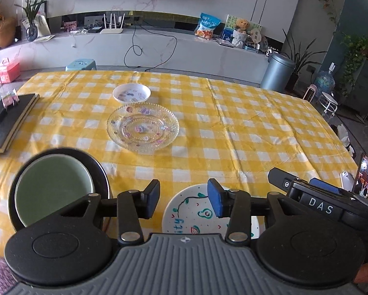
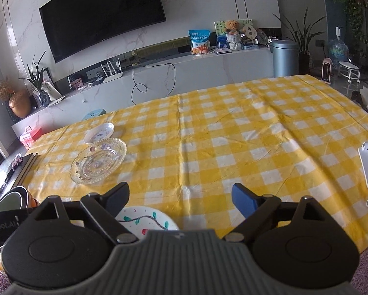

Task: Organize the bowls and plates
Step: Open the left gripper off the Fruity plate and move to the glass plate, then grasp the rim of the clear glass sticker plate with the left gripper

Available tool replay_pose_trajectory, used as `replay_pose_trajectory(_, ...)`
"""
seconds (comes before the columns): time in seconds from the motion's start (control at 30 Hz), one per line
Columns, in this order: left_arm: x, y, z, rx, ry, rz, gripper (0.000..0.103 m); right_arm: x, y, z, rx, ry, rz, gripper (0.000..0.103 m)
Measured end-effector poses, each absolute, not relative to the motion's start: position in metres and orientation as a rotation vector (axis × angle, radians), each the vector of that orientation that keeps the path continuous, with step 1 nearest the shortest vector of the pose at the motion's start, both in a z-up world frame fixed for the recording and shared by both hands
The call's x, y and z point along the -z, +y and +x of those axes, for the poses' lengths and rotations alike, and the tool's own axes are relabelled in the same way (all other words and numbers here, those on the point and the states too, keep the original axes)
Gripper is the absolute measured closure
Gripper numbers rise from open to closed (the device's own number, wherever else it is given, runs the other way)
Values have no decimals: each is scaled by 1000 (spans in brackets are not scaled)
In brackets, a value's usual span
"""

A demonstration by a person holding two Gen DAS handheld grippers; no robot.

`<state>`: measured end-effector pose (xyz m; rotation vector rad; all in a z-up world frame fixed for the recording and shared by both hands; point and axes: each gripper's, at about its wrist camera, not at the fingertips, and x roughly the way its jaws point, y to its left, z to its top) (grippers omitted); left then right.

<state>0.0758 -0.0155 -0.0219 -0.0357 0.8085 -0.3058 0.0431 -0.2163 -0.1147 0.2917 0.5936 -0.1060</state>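
**Both grippers empty over a table of scattered plates**

Quick look at the yellow checked tablecloth [image 2: 233, 132]. The left gripper [image 1: 183, 198] hangs above the near edge with its jaws partly apart and nothing between the blue pads, just air and cloth. Right below and a bit to its right sits the white painted plate [image 1: 191, 211], the one with green vine doodles and a little avocado drawing, lying flat on the cloth. From the right wrist view the right gripper [image 2: 181, 199] has its jaws spread really wide and is also holding nothing; the same painted plate peeks out under its left finger.

On the left side of the near edge there's a green bowl [image 1: 51, 189] nested inside a black plate [image 1: 99, 169], both flat on the table. Further out toward the middle sits the clear glass plate [image 1: 142, 127] with small coloured prints, and just behind it, apparently touching its rim, a small white dish [image 1: 131, 93]. A dark notebook [image 1: 9, 123] lies at the far left edge, and a phone [image 1: 365, 179] stands propped at the right edge.
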Motion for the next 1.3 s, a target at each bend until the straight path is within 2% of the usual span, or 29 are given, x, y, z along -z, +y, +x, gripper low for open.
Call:
replay_pose_trajectory(0.13,1,-6,91,362,832,33,46,111,-213,51,91,606,305,14)
replay_pose_trajectory(0.43,-28,35,141,410,964,33,43,104,-199,81,-7,660,325,14)
replay_pose_trajectory(0.7,-19,60,204,353,1099,51,39,105,-175,125,-96,739,299,16)
replay_pose_trajectory(0.77,-11,64,220,340,1121,59,39,108,-170,139,-103,773,300,21)
replay_pose_trajectory(0.83,-2,66,236,337,1144,55,39,113,-167,153,-114,802,311,22)
replay_pose_trajectory(0.93,14,67,260,347,1156,66,40,123,-164,176,-124,853,332,35)
replay_pose_trajectory(1.13,47,66,297,402,1149,113,41,146,-176,219,-136,937,466,47)
replay_pose_trajectory(1.3,71,70,325,437,1177,46,49,162,-185,248,-122,981,555,60)
